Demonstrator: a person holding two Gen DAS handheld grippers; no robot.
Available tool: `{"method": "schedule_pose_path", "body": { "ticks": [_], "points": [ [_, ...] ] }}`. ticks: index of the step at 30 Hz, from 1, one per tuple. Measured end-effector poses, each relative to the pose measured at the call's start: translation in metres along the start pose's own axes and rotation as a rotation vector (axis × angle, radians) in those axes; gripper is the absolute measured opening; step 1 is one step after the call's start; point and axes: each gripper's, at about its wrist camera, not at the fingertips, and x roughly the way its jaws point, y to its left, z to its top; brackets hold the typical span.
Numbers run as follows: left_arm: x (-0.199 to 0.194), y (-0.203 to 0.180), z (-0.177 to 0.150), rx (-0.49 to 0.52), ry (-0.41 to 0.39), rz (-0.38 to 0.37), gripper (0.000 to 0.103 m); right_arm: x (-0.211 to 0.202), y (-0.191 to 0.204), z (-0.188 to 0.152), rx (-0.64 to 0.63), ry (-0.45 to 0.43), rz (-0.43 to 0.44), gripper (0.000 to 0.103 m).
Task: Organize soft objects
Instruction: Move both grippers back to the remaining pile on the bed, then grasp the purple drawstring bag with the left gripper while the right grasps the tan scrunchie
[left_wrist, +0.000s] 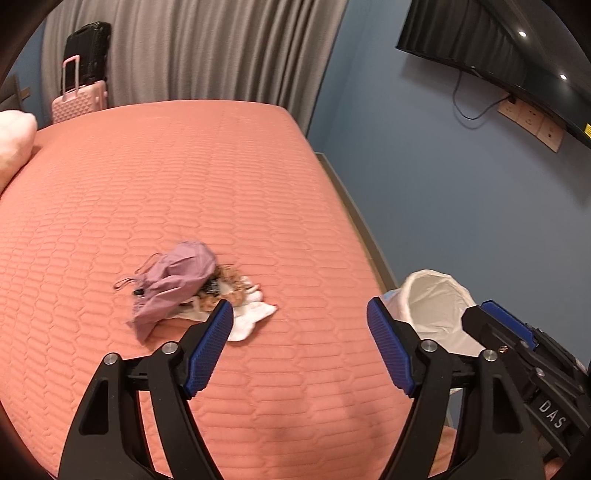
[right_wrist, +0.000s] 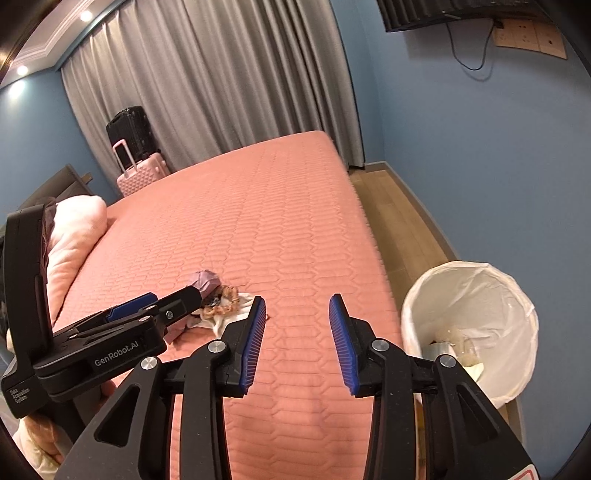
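Left tongs (left_wrist: 300, 314) agape, right tongs (right_wrist: 297, 308) parted, bed (left_wrist: 221, 177) edge near

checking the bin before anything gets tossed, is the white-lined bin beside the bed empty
No, the right wrist view shows the bin already holding some items at its bottom, pale scraps and a greyish piece.

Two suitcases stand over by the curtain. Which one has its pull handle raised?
The pink suitcase in front: its handle stands extended above its body. The black suitcase behind it is taller and shows no raised handle.
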Motion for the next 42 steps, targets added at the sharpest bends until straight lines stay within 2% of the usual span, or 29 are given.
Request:
{"method": "schedule_pose_path", "body": {
  "ticks": [5,16,22,30,32,42],
  "points": [
    [0.004,0.041,-0.007,-0.035,0.009,0.064,0.081,0.019,0.019,-0.003,-0.012,0.028,0.023,0.039],
    [0.031,0.121,-0.020,-0.119,0.077,0.161,0.082,0.079,0.052,-0.009,-0.025,0.122,0.056,0.040],
    [0.052,0.147,-0.023,-0.153,0.111,0.170,0.082,0.116,0.070,-0.009,-0.038,0.170,0.062,0.040],
    [0.077,0.163,-0.021,-0.175,0.143,0.133,0.081,0.166,0.084,-0.007,-0.038,0.225,0.069,0.040],
    [0.081,0.166,-0.020,-0.177,0.149,0.124,0.077,0.178,0.087,-0.007,-0.035,0.242,0.068,0.040],
    [0.101,0.180,-0.025,-0.213,0.208,0.067,0.026,0.230,0.082,-0.013,0.009,0.318,0.057,0.040]
  ]
}}
